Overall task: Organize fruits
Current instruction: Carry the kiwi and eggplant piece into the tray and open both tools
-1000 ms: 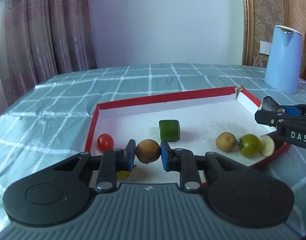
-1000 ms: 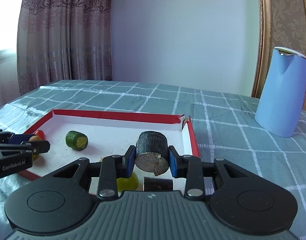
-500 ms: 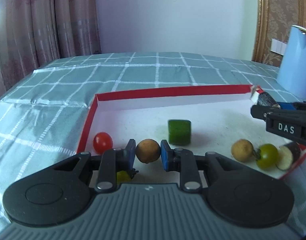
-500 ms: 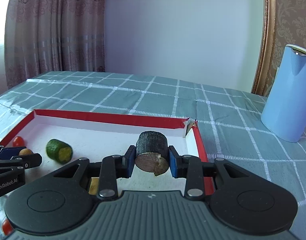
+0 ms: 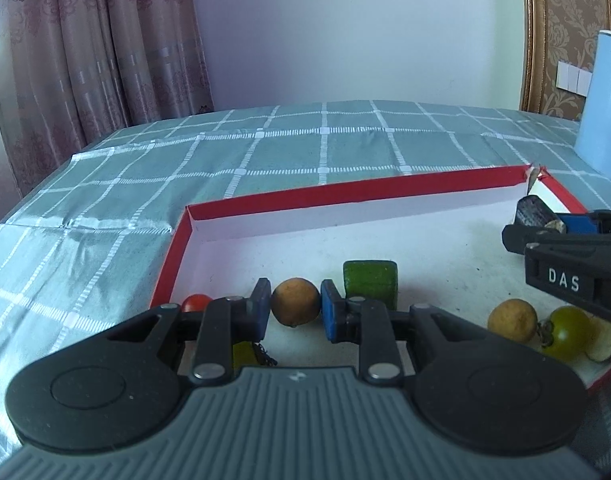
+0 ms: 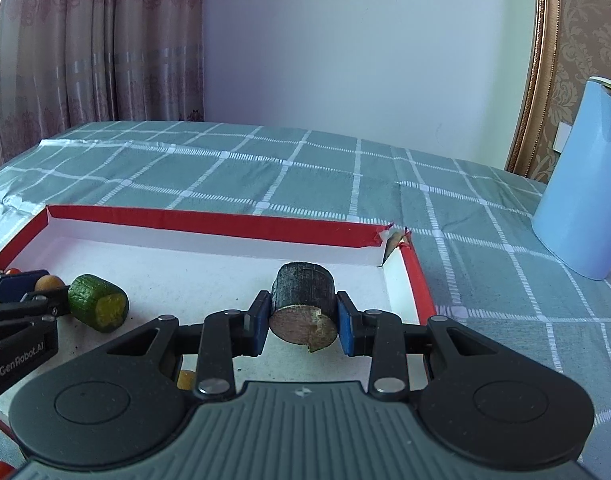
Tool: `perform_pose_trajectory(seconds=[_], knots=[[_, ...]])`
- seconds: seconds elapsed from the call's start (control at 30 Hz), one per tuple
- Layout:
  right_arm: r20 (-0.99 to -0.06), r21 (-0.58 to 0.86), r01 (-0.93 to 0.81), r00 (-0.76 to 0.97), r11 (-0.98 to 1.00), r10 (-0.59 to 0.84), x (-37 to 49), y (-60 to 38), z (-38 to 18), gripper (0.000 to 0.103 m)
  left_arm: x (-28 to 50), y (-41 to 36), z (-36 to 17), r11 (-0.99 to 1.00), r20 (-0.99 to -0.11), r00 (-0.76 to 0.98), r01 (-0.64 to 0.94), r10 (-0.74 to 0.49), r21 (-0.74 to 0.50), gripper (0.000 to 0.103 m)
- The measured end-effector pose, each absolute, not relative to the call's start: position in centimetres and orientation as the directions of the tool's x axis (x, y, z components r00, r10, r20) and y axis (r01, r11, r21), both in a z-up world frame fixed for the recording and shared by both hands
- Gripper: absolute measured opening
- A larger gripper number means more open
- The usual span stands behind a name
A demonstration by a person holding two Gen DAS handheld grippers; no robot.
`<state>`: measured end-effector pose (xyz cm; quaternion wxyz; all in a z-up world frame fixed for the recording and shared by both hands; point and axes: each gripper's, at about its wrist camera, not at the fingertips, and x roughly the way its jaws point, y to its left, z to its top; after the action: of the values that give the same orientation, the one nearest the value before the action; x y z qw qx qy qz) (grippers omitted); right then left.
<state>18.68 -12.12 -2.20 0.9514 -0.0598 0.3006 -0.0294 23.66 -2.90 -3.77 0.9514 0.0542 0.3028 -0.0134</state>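
Tongs first: my left tongs [image 5: 295, 307] are clamped on a small round brown fruit [image 5: 295, 301], my right tongs [image 6: 304, 319] on a dark cut cylinder [image 6: 303, 306], both over the red-rimmed tray [image 5: 345, 196]. Behind my left fingers a red tomato [image 5: 196, 302] and something yellow-green [image 5: 243, 354] are half hidden. At the tray's right end a pale slice [image 5: 604, 338] is cut off by my right tongs.
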Motion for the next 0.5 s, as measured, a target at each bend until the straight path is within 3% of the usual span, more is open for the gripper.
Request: perform_pose_trajectory(seconds=[0.5], knots=[[-0.594,-0.123,0.017,0.800,0.992,-0.087,19.10,-12.20,-2.80,0.033,24.20,-3.14,-3.87,0.995,-0.579,0.816,0.051,0.009,0.087,0.024]])
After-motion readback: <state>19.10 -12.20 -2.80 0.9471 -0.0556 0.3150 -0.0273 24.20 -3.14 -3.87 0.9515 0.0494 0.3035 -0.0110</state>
